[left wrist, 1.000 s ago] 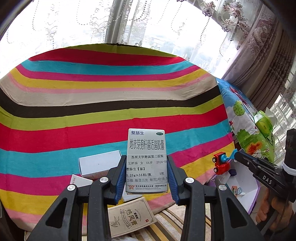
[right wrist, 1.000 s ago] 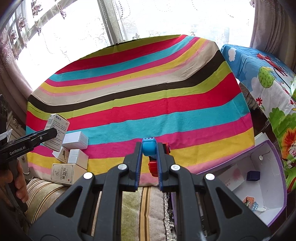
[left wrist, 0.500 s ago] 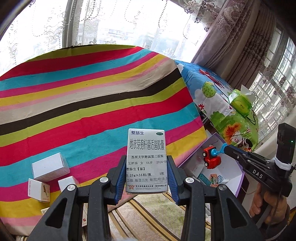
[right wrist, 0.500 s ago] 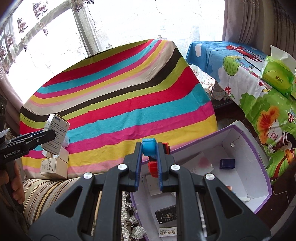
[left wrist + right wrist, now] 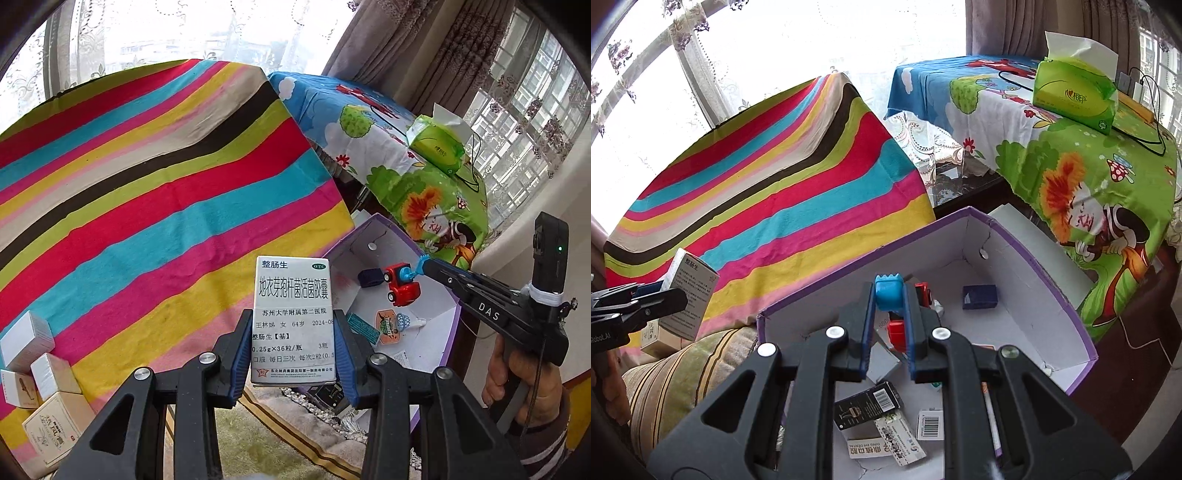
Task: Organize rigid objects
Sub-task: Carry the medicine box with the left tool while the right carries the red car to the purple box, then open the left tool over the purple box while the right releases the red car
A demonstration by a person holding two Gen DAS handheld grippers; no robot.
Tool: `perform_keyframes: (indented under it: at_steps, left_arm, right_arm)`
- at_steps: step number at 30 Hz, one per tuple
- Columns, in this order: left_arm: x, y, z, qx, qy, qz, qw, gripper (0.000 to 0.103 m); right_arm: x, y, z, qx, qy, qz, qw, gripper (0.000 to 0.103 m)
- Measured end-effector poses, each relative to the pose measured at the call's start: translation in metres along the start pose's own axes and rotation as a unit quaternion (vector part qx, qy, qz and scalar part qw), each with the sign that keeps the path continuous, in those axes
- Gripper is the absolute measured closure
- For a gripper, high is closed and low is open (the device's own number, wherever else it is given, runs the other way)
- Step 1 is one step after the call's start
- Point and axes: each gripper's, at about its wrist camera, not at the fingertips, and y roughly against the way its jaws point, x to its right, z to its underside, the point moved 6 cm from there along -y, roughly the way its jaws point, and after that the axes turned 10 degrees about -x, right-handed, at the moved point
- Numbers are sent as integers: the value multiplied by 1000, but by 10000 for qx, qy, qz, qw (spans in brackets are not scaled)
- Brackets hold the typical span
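My left gripper (image 5: pixel 293 354) is shut on a white medicine box (image 5: pixel 293 317) with Chinese print, held upright above the edge of the striped cloth (image 5: pixel 147 192). It also shows in the right wrist view (image 5: pixel 689 295). My right gripper (image 5: pixel 889 321) is shut on a red toy car with a blue scoop (image 5: pixel 888 297) and holds it over the purple-edged white box (image 5: pixel 1034 266). In the left wrist view the toy car (image 5: pixel 400 284) hangs above that box (image 5: pixel 436 321).
Several small cartons (image 5: pixel 40 365) lie on the cloth at lower left. The box holds a dark blue carton (image 5: pixel 979 297), a black packet (image 5: pixel 868 404) and labelled packs. A cartoon-print table (image 5: pixel 1071 147) with a green tissue pack (image 5: pixel 1075 96) stands at right.
Both grippers have swung right, from over the striped cloth to the purple box. The toy car now hangs inside the box's outline. Both grips are unchanged.
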Motion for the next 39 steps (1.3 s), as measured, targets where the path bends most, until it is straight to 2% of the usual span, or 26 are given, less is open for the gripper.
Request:
perform_keyframes:
  at_steps: [7, 19, 29, 39]
  left_arm:
    - [18, -18, -1, -202, -101, 120, 9997, 61]
    - [27, -34, -2, -400, -62, 279, 9988, 55]
    - [3, -11, 3, -133, 271, 334, 9990, 55]
    - [-37, 18, 16, 208, 718, 316, 9967, 55]
  right_arm:
    - [29, -9, 0, -2, -202, 45, 9998, 85]
    - [41, -25, -2, -97, -210, 30, 9997, 84]
    - [30, -20, 0, -141, -130, -65, 9998, 84]
    - [-15, -12, -1, -212, 204, -310, 9991, 84]
